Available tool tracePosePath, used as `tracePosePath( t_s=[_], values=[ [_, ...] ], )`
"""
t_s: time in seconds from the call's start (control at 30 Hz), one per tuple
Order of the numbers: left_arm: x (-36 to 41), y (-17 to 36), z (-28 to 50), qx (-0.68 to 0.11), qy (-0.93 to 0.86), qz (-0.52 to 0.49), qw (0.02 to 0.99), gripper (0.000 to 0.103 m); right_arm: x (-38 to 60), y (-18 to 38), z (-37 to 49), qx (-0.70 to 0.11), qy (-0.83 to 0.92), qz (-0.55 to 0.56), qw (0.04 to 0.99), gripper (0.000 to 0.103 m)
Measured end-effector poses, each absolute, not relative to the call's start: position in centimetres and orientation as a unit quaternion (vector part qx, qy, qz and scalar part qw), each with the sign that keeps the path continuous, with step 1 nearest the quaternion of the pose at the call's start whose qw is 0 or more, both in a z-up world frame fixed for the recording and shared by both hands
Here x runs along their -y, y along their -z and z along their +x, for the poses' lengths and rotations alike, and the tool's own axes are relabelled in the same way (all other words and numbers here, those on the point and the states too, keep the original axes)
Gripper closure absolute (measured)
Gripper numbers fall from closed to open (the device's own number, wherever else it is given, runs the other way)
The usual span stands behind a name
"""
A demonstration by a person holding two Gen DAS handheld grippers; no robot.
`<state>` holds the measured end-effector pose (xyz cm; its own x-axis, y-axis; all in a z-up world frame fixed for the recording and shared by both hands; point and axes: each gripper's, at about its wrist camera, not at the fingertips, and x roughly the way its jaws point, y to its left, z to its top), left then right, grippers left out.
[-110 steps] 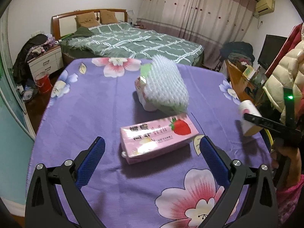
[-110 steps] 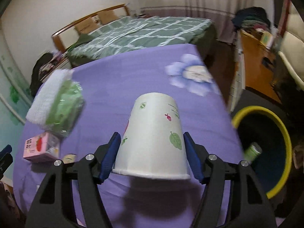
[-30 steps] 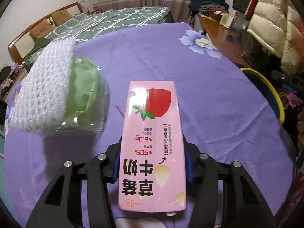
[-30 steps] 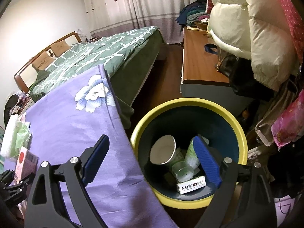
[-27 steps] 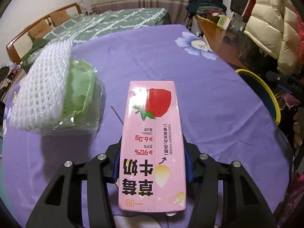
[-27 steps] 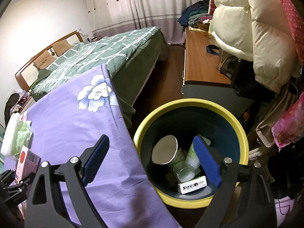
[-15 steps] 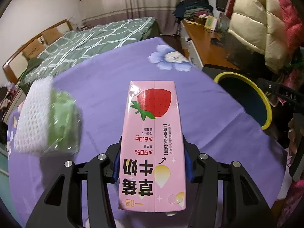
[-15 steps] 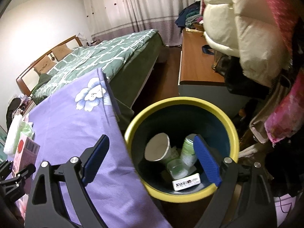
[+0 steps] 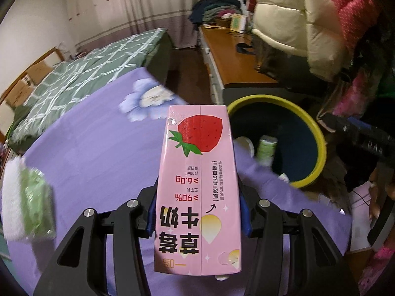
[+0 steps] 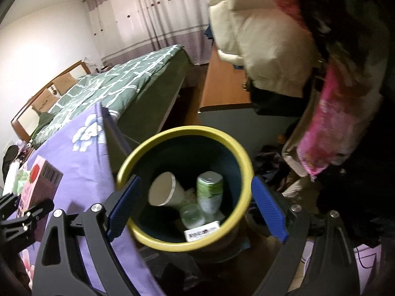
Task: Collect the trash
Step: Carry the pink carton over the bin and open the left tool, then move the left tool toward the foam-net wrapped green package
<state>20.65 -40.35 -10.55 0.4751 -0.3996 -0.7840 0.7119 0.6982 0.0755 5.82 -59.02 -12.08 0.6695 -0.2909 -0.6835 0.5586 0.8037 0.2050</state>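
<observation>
Pink strawberry milk carton (image 9: pixel 198 187), clamped lengthwise between the blue pads of the left gripper (image 9: pixel 197 212), above the purple flowered tablecloth (image 9: pixel 98 148) near the yellow-rimmed bin (image 9: pixel 318 133). Right gripper (image 10: pixel 196 207), jaws wide apart and empty, over the bin, which holds a paper cup (image 10: pixel 164 192) and a green can (image 10: pixel 209 192).
</observation>
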Motion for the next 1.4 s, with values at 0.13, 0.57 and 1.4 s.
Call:
tracePosePath(
  t_s=[0.13, 0.57, 1.4],
  values=[
    [44.3, 10.7, 20.9, -0.393, 0.357, 0.206, 0.822, 0.053, 60.4, 12.8, 4.5, -0.331, 0.251, 0.207, 0.886, 0.018],
    [54.8, 13.8, 21.7, -0.426, 0.398, 0.225, 0.781, 0.053, 63.4, 13.8, 1.2, -0.330, 0.283, 0.223, 0.872, 0.018],
    [26.4, 3.7, 22.1, -0.315, 0.268, 0.055, 0.909, 0.005, 56.1, 11.8, 6.3, -0.345, 0.226, 0.170, 0.895, 0.018]
  ],
)
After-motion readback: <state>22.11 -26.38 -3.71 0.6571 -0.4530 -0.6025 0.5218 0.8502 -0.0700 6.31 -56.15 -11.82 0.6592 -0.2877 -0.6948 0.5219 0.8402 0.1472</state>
